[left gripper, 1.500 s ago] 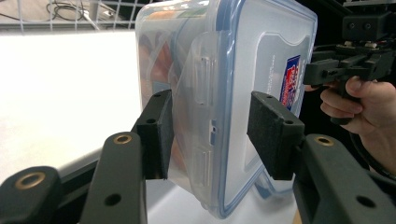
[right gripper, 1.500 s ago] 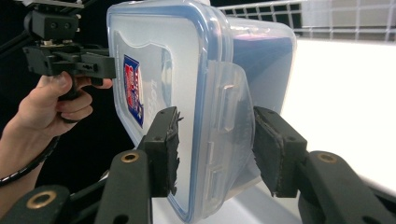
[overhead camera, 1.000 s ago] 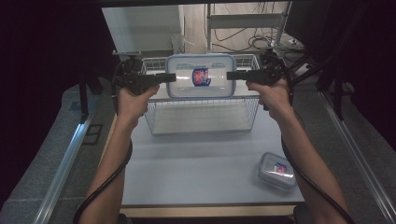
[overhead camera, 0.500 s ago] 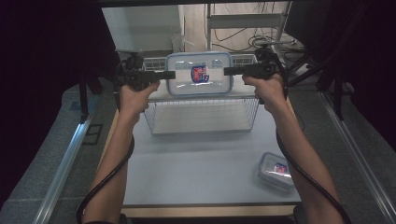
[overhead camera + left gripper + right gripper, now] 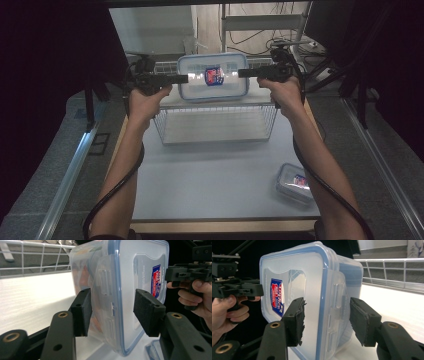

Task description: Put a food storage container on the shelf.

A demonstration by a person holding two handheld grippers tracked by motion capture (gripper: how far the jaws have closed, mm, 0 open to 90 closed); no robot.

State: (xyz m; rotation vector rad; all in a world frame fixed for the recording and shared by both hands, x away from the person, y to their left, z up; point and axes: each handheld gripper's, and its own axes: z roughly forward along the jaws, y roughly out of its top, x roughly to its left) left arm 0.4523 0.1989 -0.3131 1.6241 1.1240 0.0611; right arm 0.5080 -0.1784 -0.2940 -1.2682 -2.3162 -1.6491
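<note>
Each tool, left tool point(image 5: 184, 78) and right tool point(image 5: 242, 73), straddles an end clip of the container point(image 5: 214, 76), jaws just easing apart, pads loosening. The box sits at upper centre atop the wire basket point(image 5: 216, 122), apparently so both ends release together.

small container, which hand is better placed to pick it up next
Right, probably: the small container lies at the near right, beside that forearm. The jaws of left gripper and right gripper have just been opening, with the large container between them.
</note>
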